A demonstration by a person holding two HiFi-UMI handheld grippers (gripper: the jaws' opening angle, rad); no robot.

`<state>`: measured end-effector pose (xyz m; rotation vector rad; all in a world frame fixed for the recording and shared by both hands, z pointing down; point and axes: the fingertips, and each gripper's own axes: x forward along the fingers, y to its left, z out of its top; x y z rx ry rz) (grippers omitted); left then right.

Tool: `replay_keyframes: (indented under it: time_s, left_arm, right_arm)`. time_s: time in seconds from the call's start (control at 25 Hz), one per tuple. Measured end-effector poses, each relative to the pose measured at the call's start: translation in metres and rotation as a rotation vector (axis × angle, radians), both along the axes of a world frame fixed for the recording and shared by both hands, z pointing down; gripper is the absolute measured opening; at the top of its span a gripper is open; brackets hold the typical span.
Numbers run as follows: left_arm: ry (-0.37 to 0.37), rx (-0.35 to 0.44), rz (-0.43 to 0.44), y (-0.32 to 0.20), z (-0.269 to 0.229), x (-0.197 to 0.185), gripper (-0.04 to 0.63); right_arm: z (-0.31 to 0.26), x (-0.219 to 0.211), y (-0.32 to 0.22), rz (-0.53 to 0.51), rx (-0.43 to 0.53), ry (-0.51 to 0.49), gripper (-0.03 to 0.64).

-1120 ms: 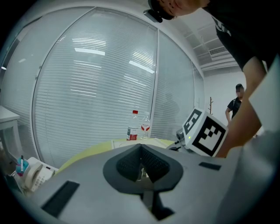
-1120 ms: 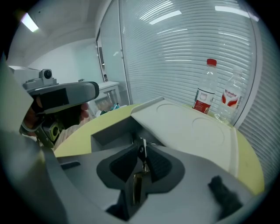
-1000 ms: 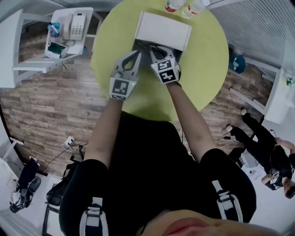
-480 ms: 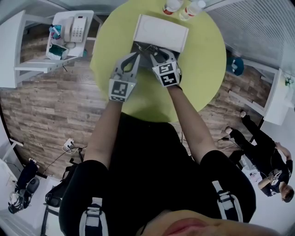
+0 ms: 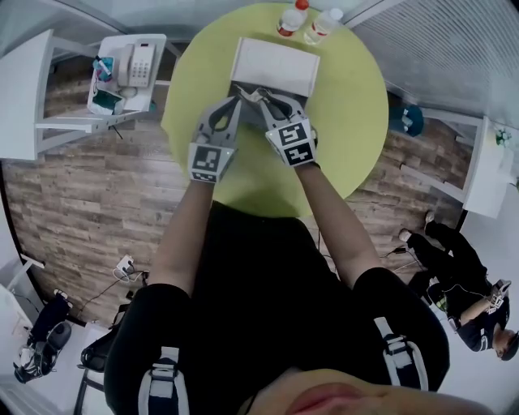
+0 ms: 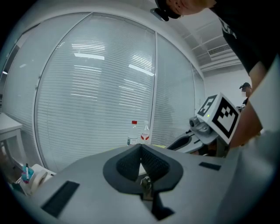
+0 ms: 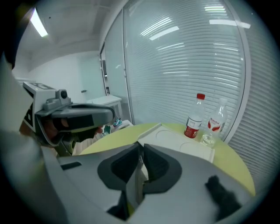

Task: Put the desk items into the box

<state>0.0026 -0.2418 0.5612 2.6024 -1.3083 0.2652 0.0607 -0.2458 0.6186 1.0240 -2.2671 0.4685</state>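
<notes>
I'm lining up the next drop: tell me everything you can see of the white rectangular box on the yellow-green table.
The white rectangular box sits on the far part of the yellow-green round table, just short of two clear plastic bottles. Its lid is open, folded back: a flat, matte white panel, card or plastic by its look, with two shallow round impressions. The dark opening at its near edge shows too little to tell the contents.

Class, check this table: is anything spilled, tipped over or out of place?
Nothing stands out. The red-capped bottle and the clear bottle stand upright at the table's far edge, the white box sits open, and no spill shows.
</notes>
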Motion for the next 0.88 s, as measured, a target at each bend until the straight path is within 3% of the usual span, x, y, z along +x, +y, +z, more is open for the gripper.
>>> replay_keyframes:
  time_s: [0.28,0.88]
  left_arm:
    - [0.015,0.012,0.030,0.013,-0.046,0.000,0.012]
    - [0.051,0.100,0.175,0.059,-0.164,0.022,0.012]
  right_arm:
    - [-0.086,-0.015,0.017,-0.047,0.116,-0.183,0.015]
    - [-0.225,-0.005,0.068,-0.111,0.371,-0.339,0.015]
